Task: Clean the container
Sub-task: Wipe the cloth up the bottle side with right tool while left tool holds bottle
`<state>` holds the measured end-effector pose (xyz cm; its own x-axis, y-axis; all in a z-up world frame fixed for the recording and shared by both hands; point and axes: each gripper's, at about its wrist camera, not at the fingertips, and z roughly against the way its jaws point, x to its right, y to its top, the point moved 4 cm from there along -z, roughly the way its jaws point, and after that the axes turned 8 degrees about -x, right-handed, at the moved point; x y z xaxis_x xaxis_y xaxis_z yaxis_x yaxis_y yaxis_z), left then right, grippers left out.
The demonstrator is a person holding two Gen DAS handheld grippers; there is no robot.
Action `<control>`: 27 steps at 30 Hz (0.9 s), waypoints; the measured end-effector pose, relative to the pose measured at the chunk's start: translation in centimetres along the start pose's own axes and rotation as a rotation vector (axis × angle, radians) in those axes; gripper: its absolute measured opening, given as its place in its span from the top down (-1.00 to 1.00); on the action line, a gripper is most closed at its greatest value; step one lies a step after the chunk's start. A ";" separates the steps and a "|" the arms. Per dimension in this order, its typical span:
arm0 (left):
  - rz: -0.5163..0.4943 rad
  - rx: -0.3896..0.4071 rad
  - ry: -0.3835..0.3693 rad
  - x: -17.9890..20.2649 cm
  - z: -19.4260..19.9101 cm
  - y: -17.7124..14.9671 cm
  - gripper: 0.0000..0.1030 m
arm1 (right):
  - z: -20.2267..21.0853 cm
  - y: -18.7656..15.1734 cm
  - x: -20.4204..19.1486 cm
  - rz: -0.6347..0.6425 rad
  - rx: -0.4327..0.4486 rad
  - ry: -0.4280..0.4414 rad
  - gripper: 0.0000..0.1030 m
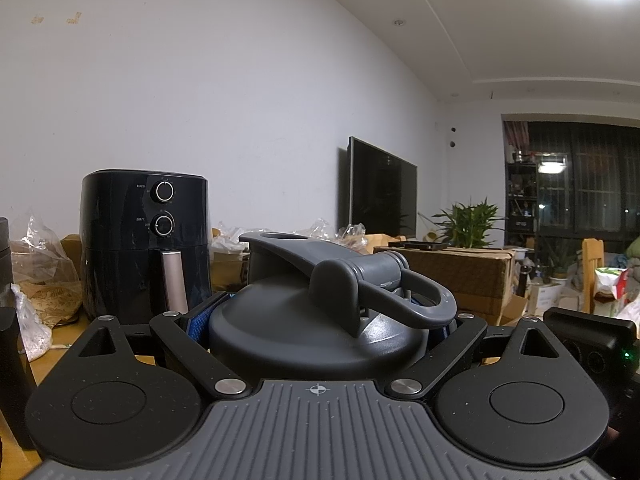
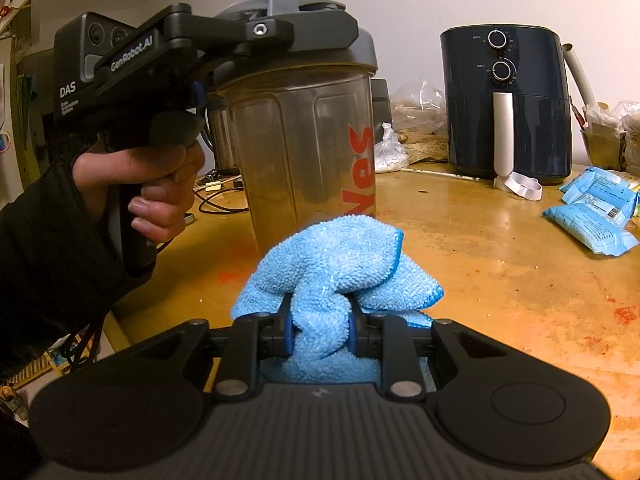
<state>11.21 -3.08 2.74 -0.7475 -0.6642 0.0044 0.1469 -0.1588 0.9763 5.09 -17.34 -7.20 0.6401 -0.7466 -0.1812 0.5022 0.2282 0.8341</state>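
Observation:
A tall clear container point(image 2: 304, 152) with red lettering and a grey flip-cap lid point(image 1: 312, 332) stands upright on the wooden table point(image 2: 500, 280). My left gripper point(image 1: 326, 316) is shut on it at lid height, with its blue pads against both sides of the lid. From the right wrist view, a hand holds that left gripper point(image 2: 288, 32) level at the container's top. My right gripper point(image 2: 320, 328) is shut on a bunched light-blue microfibre cloth point(image 2: 340, 256). The cloth sits just in front of the container's lower wall; I cannot tell whether they touch.
A dark air fryer point(image 2: 504, 100) stands at the back of the table, with plastic bags beside it. Blue wrapped packets point(image 2: 596, 212) lie at the right. Cables point(image 2: 216, 196) run behind the container. Orange stains mark the tabletop. A cardboard box point(image 1: 452, 276) is beyond the lid.

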 end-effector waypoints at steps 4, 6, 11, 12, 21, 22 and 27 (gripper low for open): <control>0.000 0.001 -0.001 -0.1 -0.1 0.1 -0.84 | 0.0 0.0 0.0 -0.003 0.002 0.001 0.65; 0.001 -0.001 -0.001 -0.1 -0.1 0.1 -0.84 | 0.0 0.0 0.0 -0.004 0.004 0.000 0.65; 0.000 0.000 -0.001 -0.1 -0.1 0.0 -0.84 | 0.1 -0.1 0.0 -0.007 0.008 0.000 0.65; 0.001 0.000 -0.001 -0.1 -0.1 0.0 -0.84 | 0.1 -0.1 0.0 -0.007 0.008 0.000 0.65; 0.001 0.008 -0.002 -0.2 -0.1 0.0 -0.84 | 0.2 -0.2 -0.1 -0.007 0.009 -0.004 0.63; 0.001 0.010 -0.002 -0.2 -0.1 0.0 -0.84 | 0.2 -0.2 -0.1 -0.006 0.009 -0.005 0.63; 0.006 -0.011 0.006 -0.1 -0.3 -0.2 -0.86 | 0.3 -0.2 -0.1 -0.005 0.013 -0.007 0.63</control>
<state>11.50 -3.18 2.52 -0.7430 -0.6693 0.0091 0.1584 -0.1626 0.9739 4.76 -17.43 -7.18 0.6337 -0.7519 -0.1820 0.4980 0.2165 0.8397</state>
